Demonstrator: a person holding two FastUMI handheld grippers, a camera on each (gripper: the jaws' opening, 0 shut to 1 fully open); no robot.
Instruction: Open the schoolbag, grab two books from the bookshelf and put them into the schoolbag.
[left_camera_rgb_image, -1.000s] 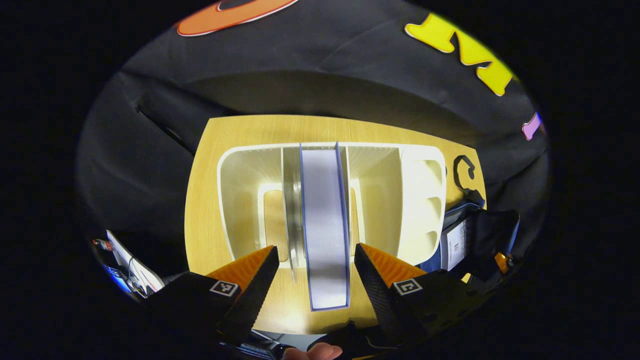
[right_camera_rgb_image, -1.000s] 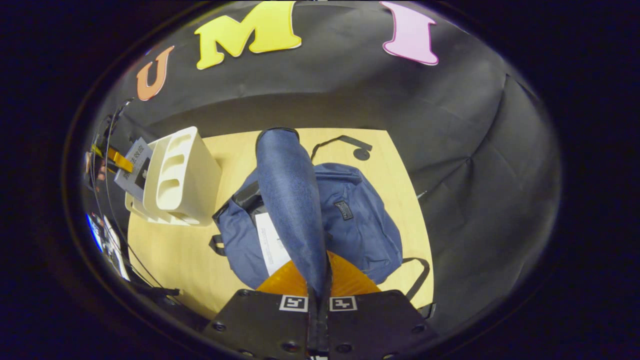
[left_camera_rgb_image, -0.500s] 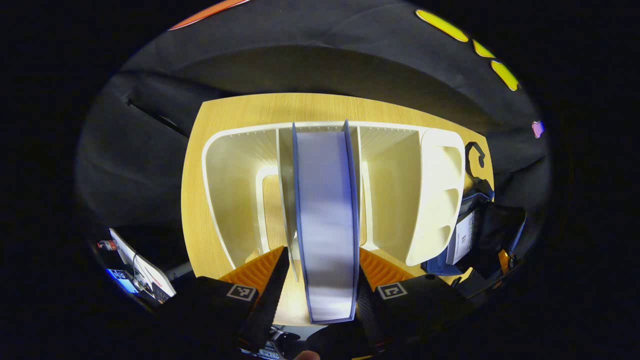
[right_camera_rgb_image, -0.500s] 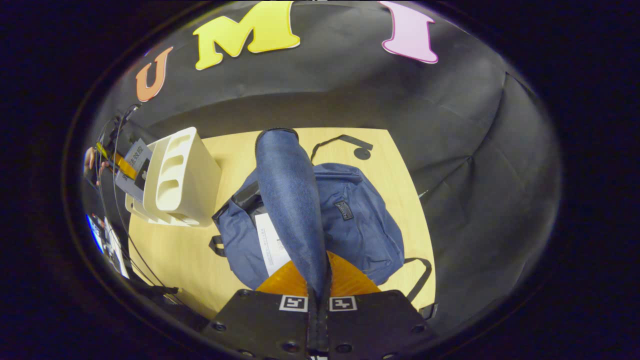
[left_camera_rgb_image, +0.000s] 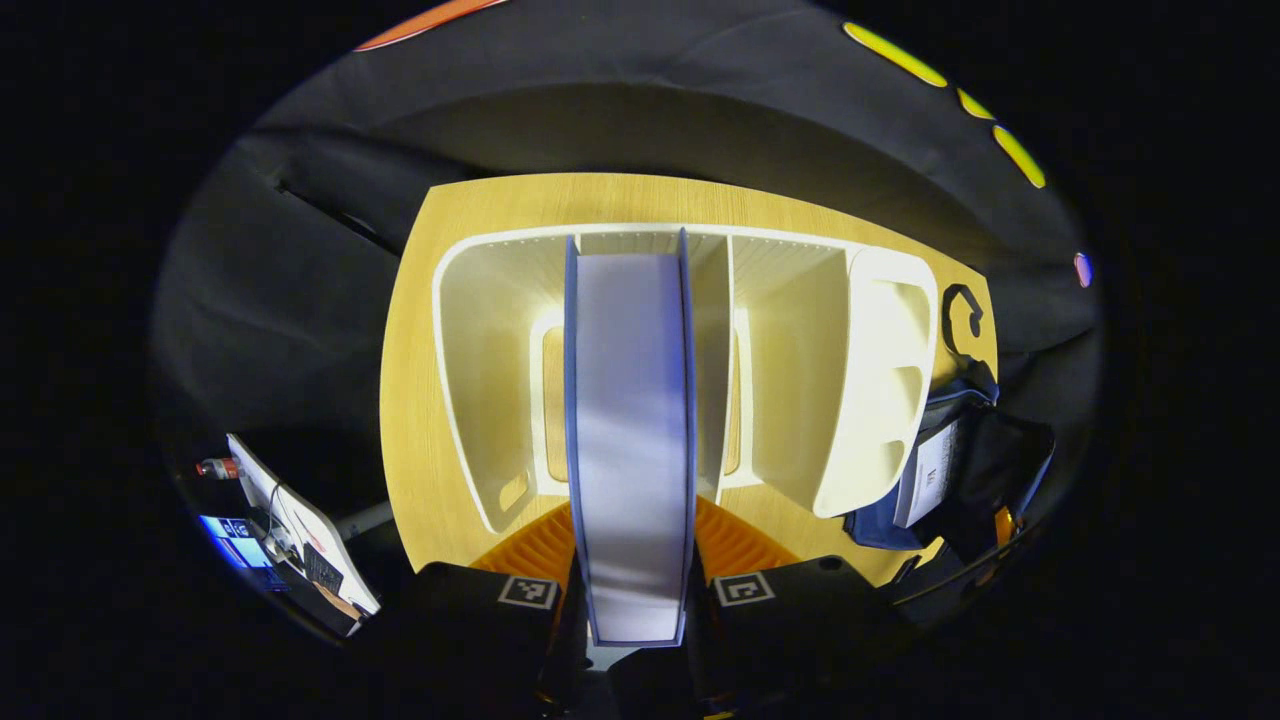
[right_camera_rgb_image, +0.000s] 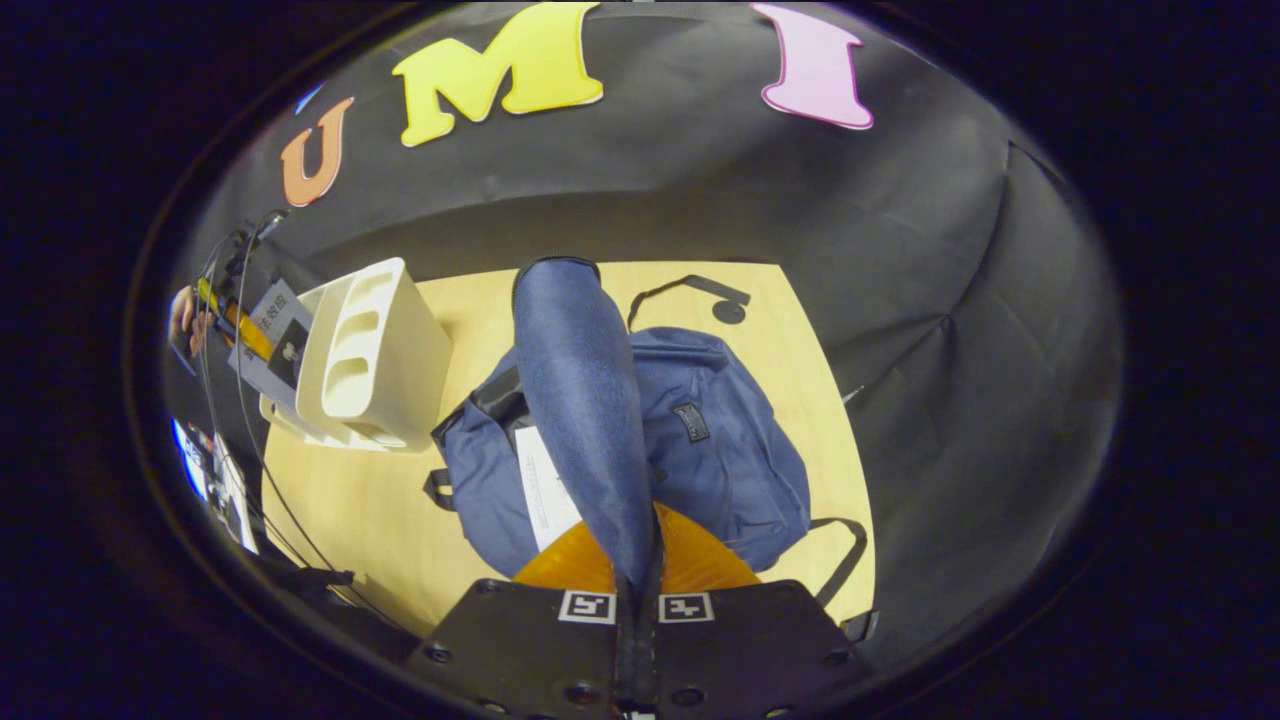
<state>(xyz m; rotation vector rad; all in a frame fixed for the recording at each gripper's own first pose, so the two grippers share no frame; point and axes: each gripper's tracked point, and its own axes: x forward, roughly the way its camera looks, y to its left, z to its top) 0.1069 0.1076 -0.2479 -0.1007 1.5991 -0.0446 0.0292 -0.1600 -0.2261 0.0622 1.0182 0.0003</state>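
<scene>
Standing over the wooden table (right_camera_rgb_image: 340, 520), I see the blue schoolbag (right_camera_rgb_image: 720, 450) lying in its middle, the white bookshelf (left_camera_rgb_image: 800, 380) just beside it toward the table's left edge. The right gripper (right_camera_rgb_image: 637, 570) has its jaws pinched tight on the bag's flap (right_camera_rgb_image: 580, 400), lifting it clear so the mouth gapes, and a white-covered book (right_camera_rgb_image: 545, 490) lies inside already. In the left gripper view the left gripper (left_camera_rgb_image: 632, 560) has its jaws drawn in against both covers of a blue-edged book (left_camera_rgb_image: 630, 420) that stands upright in a middle slot of the bookshelf, between the dividers; from here the pads look to be pressing on it, though the contact itself is partly hidden. So I judge the first book stowed and the second being drawn out. To do it well, the pull should go straight up along the dividers, the book kept upright so its corners do not catch or drag the light shelf across the table. The grip sits near one end of the book, so it may swing once free. The flap should be held high until the book goes in.
</scene>
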